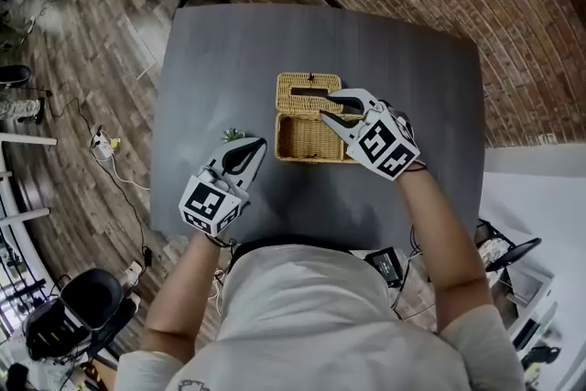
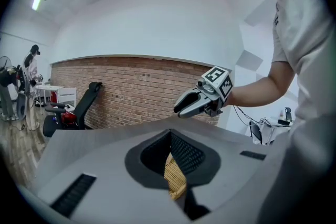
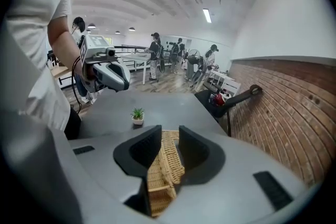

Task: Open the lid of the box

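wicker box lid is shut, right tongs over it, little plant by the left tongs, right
No: the lid is open, folded back behind the wicker box, as the head view shows. The right tongs are over the box and the little plant is by the left tongs.

One wicker box (image 1: 307, 140), one potted plant (image 1: 233, 135), two grippers (image 1: 259, 146) (image 1: 326, 104)
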`<move>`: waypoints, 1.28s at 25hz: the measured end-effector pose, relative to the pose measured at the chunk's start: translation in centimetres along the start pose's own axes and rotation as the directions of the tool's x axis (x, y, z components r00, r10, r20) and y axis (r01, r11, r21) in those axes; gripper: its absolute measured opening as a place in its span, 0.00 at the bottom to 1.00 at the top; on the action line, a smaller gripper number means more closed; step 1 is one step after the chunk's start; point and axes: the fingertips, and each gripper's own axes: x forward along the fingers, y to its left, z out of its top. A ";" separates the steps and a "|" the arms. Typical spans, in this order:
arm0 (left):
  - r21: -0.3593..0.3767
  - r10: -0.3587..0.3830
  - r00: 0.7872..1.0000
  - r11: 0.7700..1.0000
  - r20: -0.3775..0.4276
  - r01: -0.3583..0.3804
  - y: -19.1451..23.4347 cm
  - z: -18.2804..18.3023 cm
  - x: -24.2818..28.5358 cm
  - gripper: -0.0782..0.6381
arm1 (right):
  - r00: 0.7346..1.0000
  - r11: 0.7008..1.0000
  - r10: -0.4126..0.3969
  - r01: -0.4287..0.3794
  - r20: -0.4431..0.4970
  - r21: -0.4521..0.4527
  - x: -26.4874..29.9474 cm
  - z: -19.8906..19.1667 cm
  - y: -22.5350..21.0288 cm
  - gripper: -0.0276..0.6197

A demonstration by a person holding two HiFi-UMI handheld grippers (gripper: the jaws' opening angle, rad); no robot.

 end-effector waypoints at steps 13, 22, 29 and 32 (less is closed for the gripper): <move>0.040 0.030 0.996 0.999 0.080 -0.033 -6.4 2.4 -4.1 0.12 | 0.993 0.998 -0.009 0.002 0.116 0.059 -5.8 0.1 9.4 0.20; 0.042 0.046 0.994 0.998 0.098 -0.051 -11.2 1.6 -7.1 0.12 | 0.973 0.992 -0.042 0.013 0.229 0.129 -9.8 0.3 15.0 0.16; 0.024 0.033 0.994 0.999 0.107 -0.036 -12.0 1.4 -9.9 0.12 | 0.958 0.989 -0.075 0.035 0.277 0.146 -11.1 2.4 17.7 0.11; 0.045 0.020 0.994 0.999 0.109 -0.025 -11.9 1.7 -10.9 0.12 | 0.959 0.989 -0.079 0.042 0.272 0.140 -11.4 3.3 18.7 0.10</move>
